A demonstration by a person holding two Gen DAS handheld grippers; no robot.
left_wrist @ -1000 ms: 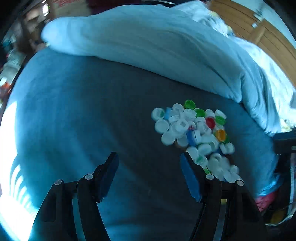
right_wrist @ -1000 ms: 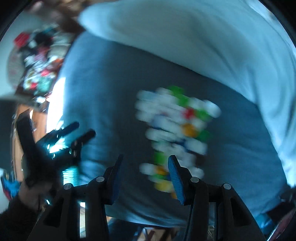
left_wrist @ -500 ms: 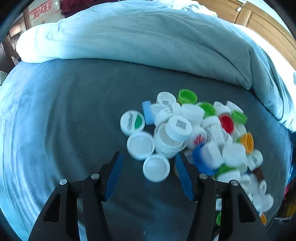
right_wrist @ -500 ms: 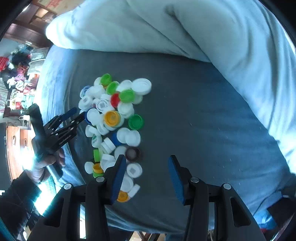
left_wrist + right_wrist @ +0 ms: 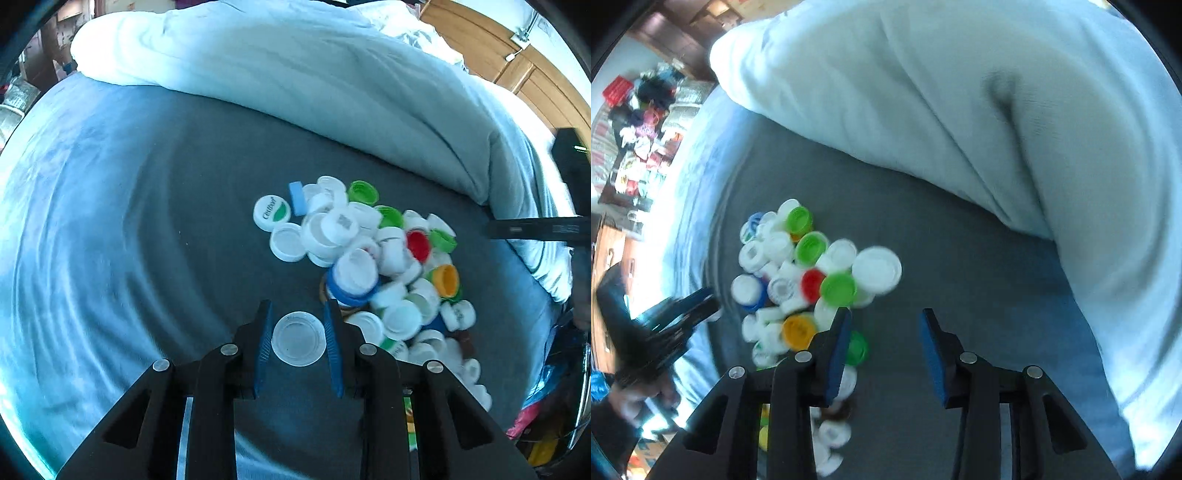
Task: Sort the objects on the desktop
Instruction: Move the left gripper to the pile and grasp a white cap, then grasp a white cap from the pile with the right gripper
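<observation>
While my left gripper points steeply down at the dark bed sheet, its jaws are closing around a clear, shallow cap that lies open side up, alone at the near edge of the pile of bottle caps. The blue pads sit just beside the cap's rim on either side; I cannot tell for certain whether they press on it yet. Judgement: this cap is very light, thin-walled plastic, stiff enough across its rim but smooth, so it could squirt out or flip if squeezed off-centre. Best hold looks to be across the widest part of the rim, pads square to the side wall, low enough to catch the wall but not dig into the soft sheet, which will give under pressure and may tilt the cap. My right gripper hangs over bare sheet at the pile's right-hand edge; its jaws are closing too, with nothing between them. A green cap lies just behind its left finger, partly hidden. Other caps in the heap, white, green, red and orange, overlap and lean on each other, so pulling one may shift its neighbours. The pale duvet lies bunched beyond the pile, well apart from both grippers.
</observation>
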